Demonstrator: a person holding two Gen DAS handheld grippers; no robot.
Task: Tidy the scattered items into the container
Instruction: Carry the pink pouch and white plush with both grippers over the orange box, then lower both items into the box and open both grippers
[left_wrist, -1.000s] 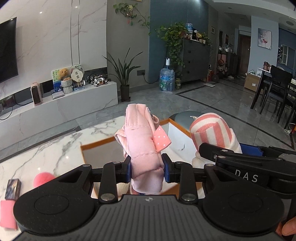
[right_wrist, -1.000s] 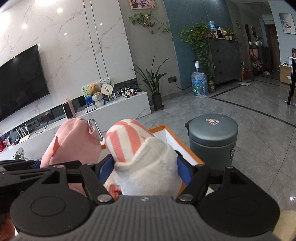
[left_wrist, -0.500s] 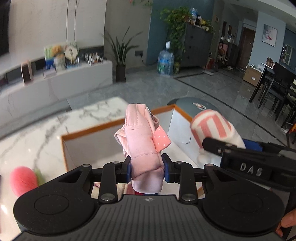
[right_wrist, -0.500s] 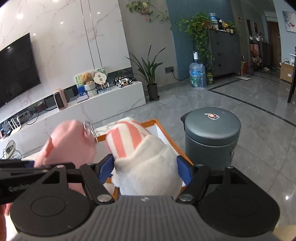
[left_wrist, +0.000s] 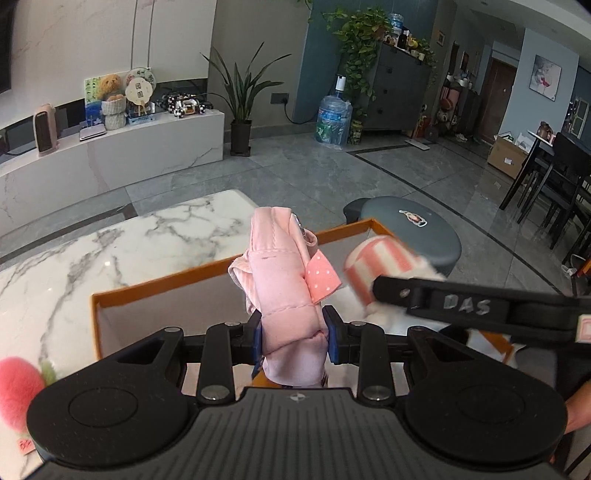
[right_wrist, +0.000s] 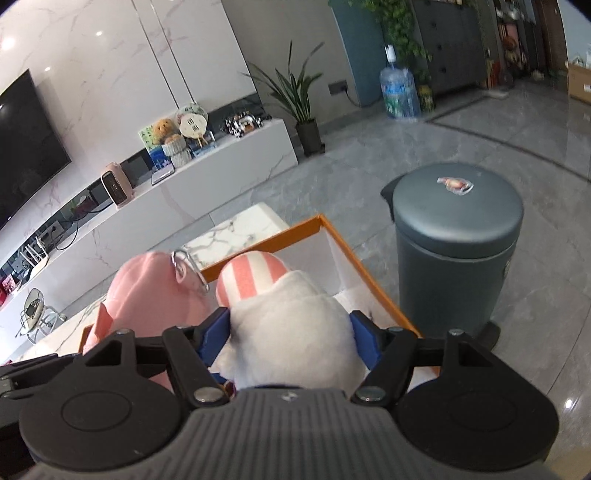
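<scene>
Upright, pink pouch (left_wrist: 284, 284) stands lengthwise above orange box (left_wrist: 155, 291).

The pink plush toy (left_wrist: 16, 391) is cut off by the left frame edge. The box (left_wrist: 155, 288) floor is largely hidden behind the left hand-held gripper (left_wrist: 294, 334) body. The small label (left_wrist: 25, 446) below the toy is illegible.

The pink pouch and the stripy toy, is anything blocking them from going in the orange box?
Nothing visible blocks them. The left claw holds the pink pouch and the right claw, its jaws closing, holds the stripy toy over the open orange box. What lies directly under them is hidden.
</scene>
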